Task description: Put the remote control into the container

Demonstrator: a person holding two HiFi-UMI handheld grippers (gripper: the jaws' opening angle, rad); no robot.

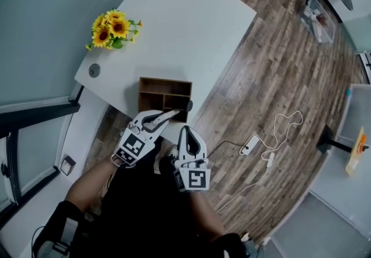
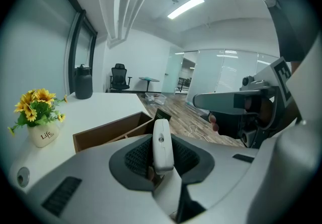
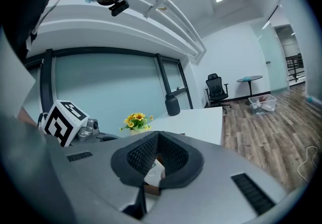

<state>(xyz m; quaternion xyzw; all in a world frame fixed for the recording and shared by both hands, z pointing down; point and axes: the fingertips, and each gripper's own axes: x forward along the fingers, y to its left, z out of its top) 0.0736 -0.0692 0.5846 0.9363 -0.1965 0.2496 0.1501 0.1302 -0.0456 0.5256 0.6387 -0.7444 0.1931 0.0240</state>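
Head view first: both forearms come up from the bottom of the frame, with the grippers close together just off the near edge of the white table (image 1: 191,25). The left gripper (image 1: 152,122) is angled up and to the right, marker cube facing the camera. Its jaws are clamped on the white remote control (image 1: 171,115), which sticks out past the tips toward the near wall of the wooden container (image 1: 165,84). So the remote is in the air at the box's near side, not inside it.

The left gripper view backs that up. The remote control (image 2: 162,140) stands on edge, pinched between the two black pads, with the open, compartmented container (image 2: 108,130) right behind it on the tabletop.

The right gripper (image 1: 186,131) sits just beside the left one, pointing pretty much straight up the frame, over the wood floor (image 1: 278,65) at the table's edge. In its own view the right gripper (image 3: 159,137) has its tips meeting, and I don't see it gripping anything.

Other stuff: a pot of sunflowers (image 1: 113,29) on the far left of the table, well apart from the box, and a white cable (image 1: 278,129) lying on the floor to the right.
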